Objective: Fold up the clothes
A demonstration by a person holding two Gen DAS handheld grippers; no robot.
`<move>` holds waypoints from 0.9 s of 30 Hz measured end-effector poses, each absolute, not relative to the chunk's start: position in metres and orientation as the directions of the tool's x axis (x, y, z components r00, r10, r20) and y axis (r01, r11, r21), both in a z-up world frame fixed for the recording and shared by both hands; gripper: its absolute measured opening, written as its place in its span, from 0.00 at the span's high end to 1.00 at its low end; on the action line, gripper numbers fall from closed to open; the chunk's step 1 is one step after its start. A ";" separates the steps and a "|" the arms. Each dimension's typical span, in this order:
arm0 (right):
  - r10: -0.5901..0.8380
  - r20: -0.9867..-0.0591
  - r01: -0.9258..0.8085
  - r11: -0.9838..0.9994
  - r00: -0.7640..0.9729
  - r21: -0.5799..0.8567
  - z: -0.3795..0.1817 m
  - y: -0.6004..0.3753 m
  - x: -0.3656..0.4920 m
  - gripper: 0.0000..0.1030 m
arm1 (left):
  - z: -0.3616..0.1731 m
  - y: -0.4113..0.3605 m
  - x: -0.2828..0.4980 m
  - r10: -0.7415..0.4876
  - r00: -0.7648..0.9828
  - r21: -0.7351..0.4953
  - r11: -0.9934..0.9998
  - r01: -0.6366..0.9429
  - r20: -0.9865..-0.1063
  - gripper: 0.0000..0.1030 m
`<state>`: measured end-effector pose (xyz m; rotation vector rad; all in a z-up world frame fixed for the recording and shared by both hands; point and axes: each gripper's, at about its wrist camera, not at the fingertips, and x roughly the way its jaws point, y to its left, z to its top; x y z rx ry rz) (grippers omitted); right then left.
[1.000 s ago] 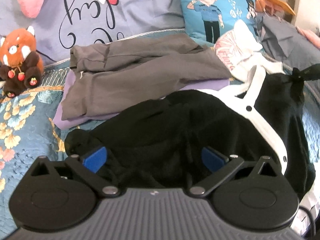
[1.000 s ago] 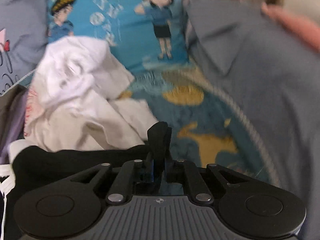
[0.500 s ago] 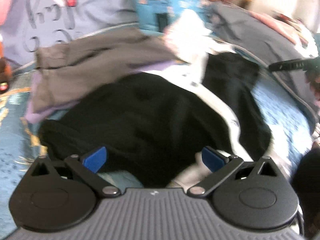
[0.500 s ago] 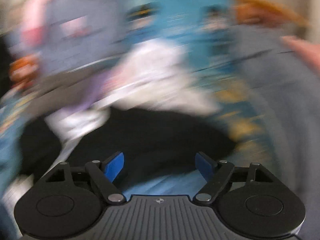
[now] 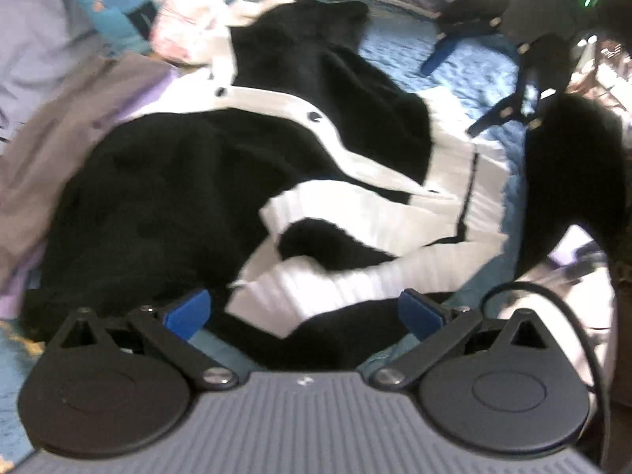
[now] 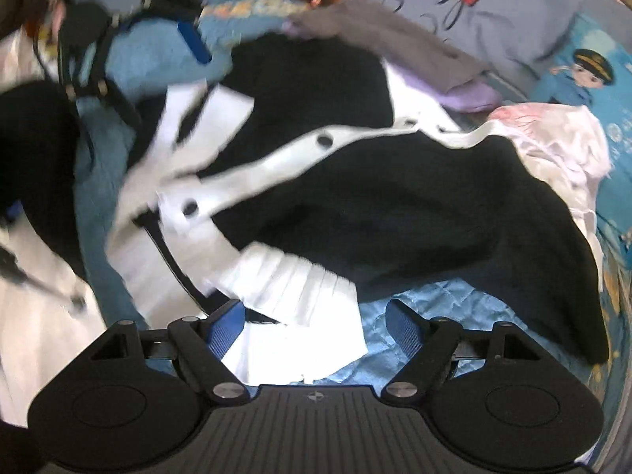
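1. We are working over a black knitted cardigan with a white buttoned placket and white ribbed cuffs (image 5: 221,181), which is lying crumpled across the blue quilted bedspread (image 5: 466,67), partly over a grey folded garment (image 5: 79,118).
2. We are holding the left gripper (image 5: 304,312) with its jaws wide; black and white cloth is lying between them, ungripped.
3. We are holding the right gripper (image 6: 308,322) wide too, above a white ribbed cuff (image 6: 296,280); nothing is clamped.
4. We are judging the knit soft, limp and fairly light; it will be sagging and stretching wherever unsupported.
5. We are recommending the firmer white edges as hold points: cuff, hem band or placket (image 6: 276,162).
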<state>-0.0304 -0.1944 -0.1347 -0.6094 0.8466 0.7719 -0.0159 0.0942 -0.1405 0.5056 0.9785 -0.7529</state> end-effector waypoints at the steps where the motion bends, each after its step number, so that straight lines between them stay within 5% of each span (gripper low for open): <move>1: 0.354 -0.835 -0.795 0.588 0.421 -0.151 -0.138 -0.195 -0.027 0.26 | -0.143 0.095 -0.012 -0.353 0.322 0.020 0.646 0.763 -0.878 0.00; 5: 0.393 -0.840 -0.785 0.617 0.375 -0.061 -0.146 -0.197 -0.015 0.31 | -0.152 0.101 0.004 -0.394 0.279 -0.068 0.673 0.736 -0.876 0.00; 10: 0.443 -0.832 -0.760 0.649 0.333 0.041 -0.137 -0.205 -0.012 0.89 | -0.150 0.107 0.011 -0.460 0.269 -0.162 0.703 0.692 -0.846 0.15; 12: 0.434 -0.838 -0.757 0.653 0.330 0.040 -0.134 -0.206 -0.016 0.92 | -0.148 0.109 0.008 -0.463 0.263 -0.174 0.708 0.684 -0.846 0.26; 15: 0.415 -0.850 -0.766 0.643 0.324 0.022 -0.132 -0.207 -0.026 0.93 | -0.148 0.110 0.000 -0.446 0.253 -0.173 0.717 0.676 -0.859 0.61; 18: 0.412 -0.849 -0.764 0.644 0.331 0.015 -0.124 -0.210 -0.036 0.93 | -0.144 0.116 -0.014 -0.442 0.254 -0.170 0.719 0.674 -0.861 0.75; 27: 0.373 -0.843 -0.738 0.673 0.387 -0.041 -0.092 -0.227 -0.069 0.93 | -0.127 0.141 -0.062 -0.376 0.271 -0.123 0.755 0.644 -0.886 0.83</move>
